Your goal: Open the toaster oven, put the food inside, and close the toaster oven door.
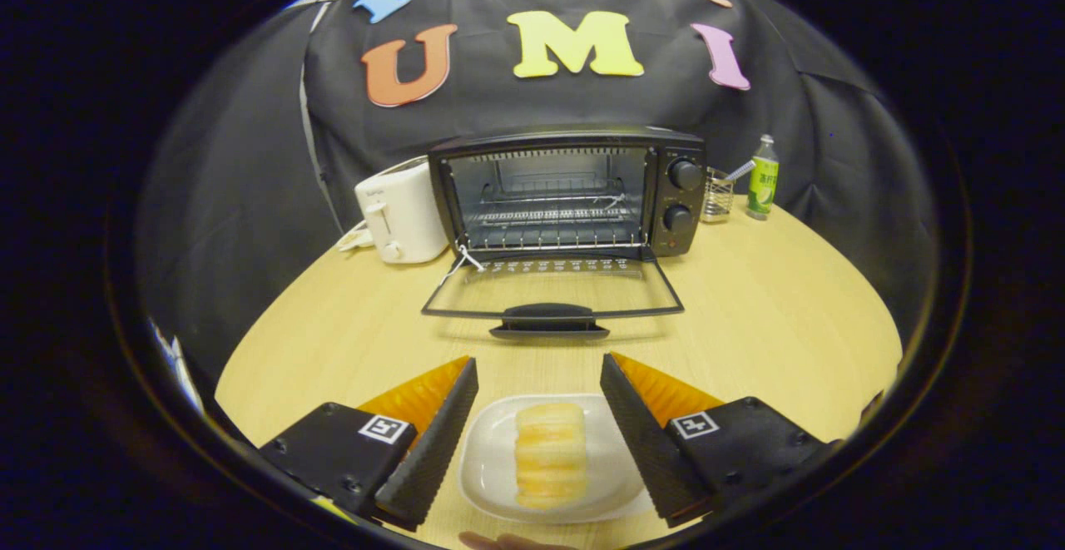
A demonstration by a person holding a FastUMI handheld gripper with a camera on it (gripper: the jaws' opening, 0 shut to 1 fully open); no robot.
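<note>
With fingers spread wide, tool [539, 404] straddles a white plate [491, 467] w/ a pale yellow bread roll [549, 454] on it; neither finger touches plate or roll. Fingertip [507, 542] pokes in at plate's near rim. Beyond the fingers, on the wooden desk [765, 325], toaster oven [566, 192] sits w/ glass door [553, 288] dropped flat, wire rack inside bare. White toaster [399, 213] touches oven's left side; wire holder [717, 196] & green bottle [763, 177] to its right.

Place: mock kitchen booth | evid: toaster oven [566, 196], white toaster [401, 210], drink bottle [762, 177] on wood table [774, 317], black cloth wall [250, 167]
</note>
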